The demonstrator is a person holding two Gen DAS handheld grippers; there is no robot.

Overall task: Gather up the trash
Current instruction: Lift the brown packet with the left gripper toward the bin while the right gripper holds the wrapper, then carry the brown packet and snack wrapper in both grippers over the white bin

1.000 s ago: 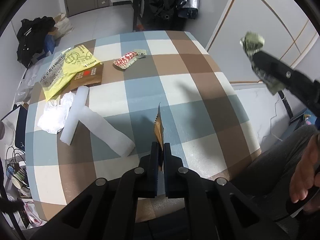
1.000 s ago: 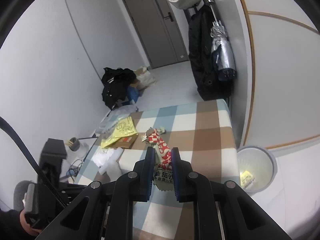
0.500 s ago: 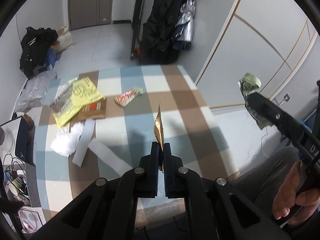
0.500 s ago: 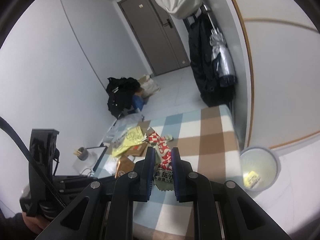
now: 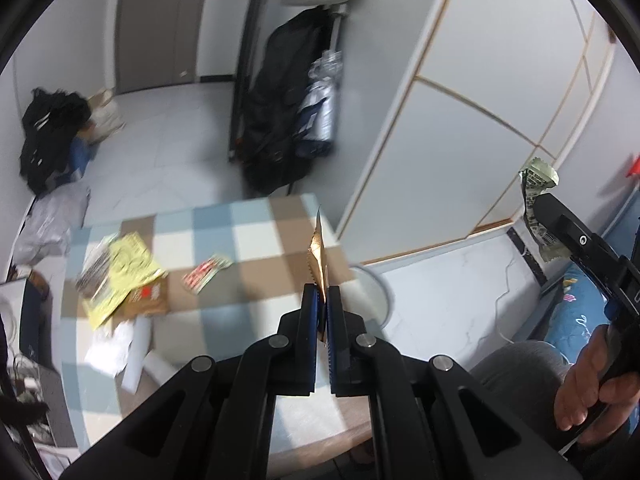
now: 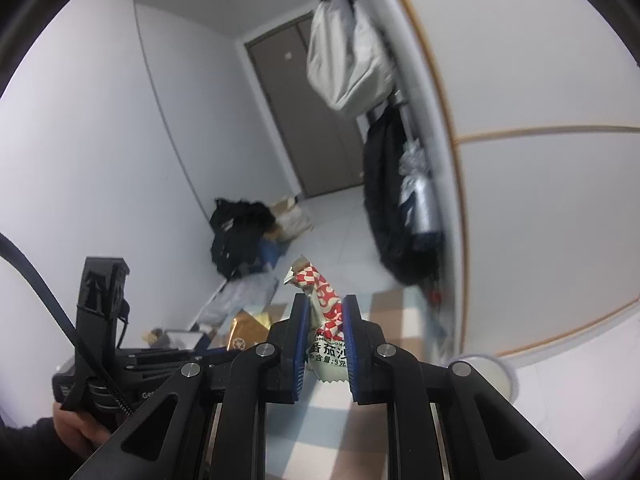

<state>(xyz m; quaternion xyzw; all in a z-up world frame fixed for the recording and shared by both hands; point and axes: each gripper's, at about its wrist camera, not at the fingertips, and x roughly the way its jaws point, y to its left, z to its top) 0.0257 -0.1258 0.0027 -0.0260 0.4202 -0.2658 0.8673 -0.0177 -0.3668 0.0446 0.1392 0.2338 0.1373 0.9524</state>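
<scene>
You had both claws loaded, well above the checked table [image 5: 256, 224].

Left gripper [image 5: 323, 304]: jaws pinched flat on the gold wrapper [image 5: 319, 256], seen edge-on, sticking up past the tips. Right gripper [image 6: 325, 320]: jaws narrow, clamped on the red-and-white sauce packet [image 6: 326, 308], its twisted top above the pads and printed bottom hanging below. In the left view that packet showed at far right, folded over the right claw's tip.

Handling, as I judged it:
- Both pieces were thin film: next to no weight, floppy, slick. Nothing to break, though a part-full packet could ooze if crushed.
- Your gold wrapper grip was near the lower edge, so most of it stood free. Fine for carrying, but it could flap or slide out on a fast swing.
- The packet was held mid-body, which was the better hold. Crimped seams are the stiffest spot on such film.

The white bin [image 5: 374, 300] sat on the floor just right of the table's right edge, rim partly behind the left claw.

Left on the table: another red-white packet [image 5: 206, 274] mid-table, yellow bag [image 5: 124, 268] over brown card [image 5: 150, 300] at left, crumpled white tissue [image 5: 108, 344] and white foam strips [image 5: 140, 344] near left. All of it looked light; the foam was bulkiest and wanted an end grip.
</scene>
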